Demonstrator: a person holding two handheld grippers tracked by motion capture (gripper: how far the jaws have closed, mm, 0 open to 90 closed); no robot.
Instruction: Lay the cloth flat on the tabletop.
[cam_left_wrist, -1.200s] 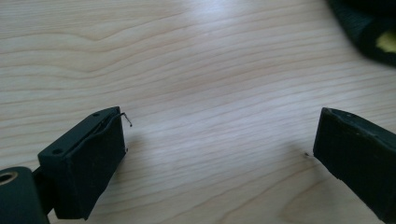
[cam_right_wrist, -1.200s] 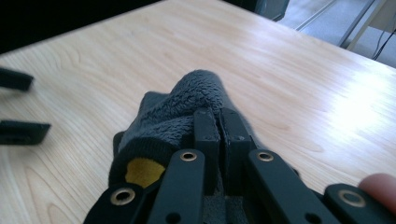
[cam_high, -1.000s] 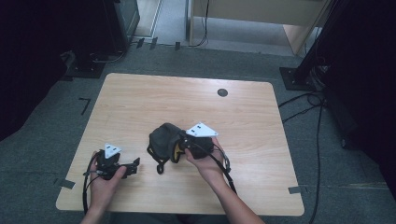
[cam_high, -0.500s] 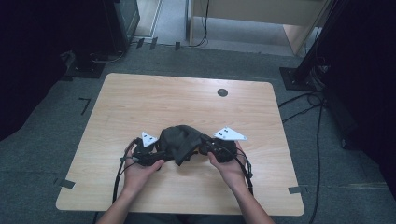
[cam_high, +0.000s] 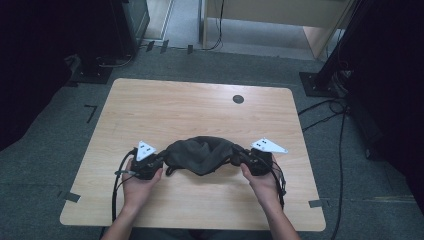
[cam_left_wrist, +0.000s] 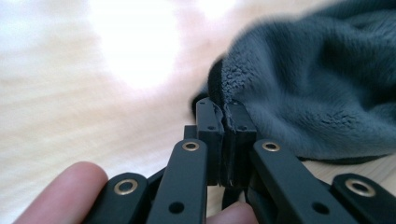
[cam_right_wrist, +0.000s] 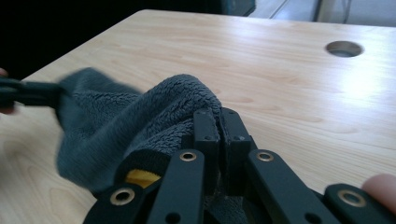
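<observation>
1. Grey fleece cloth (cam_high: 201, 154) hangs in a sagging span between two handheld grippers, over the near half of a light wood table (cam_high: 200, 107), seen from the high view.
2. L gripper (cam_high: 159, 163): jaws have just been closing & now sit pinched together on the cloth's dark-bound edge; in the left gripper view (cam_left_wrist: 226, 112) the pads meet w/ the hem caught between them at the tips.
3. R gripper (cam_high: 239, 160): jaws clamped tight on the opposite end of the cloth; right gripper view (cam_right_wrist: 219, 114) shows fleece bunched over & around the tips, w/ a bit of yellow (cam_right_wrist: 138, 177) peeking out below the folds.
4. Cloth middle droops toward the tabletop btwn the two grips; can't tell if it touches the wood.
5. Person's left hand (cam_high: 137, 182) & right hand (cam_high: 261, 181) come in from the near edge, each wrapped round its tool; grey three-cornered plates sit on top of both.
6. Round cable hole (cam_high: 238, 99) lies well apart from the cloth, toward the far side.
7. Tape marks (cam_high: 72, 197) sit at the table's near corners, on grey carpet.
</observation>
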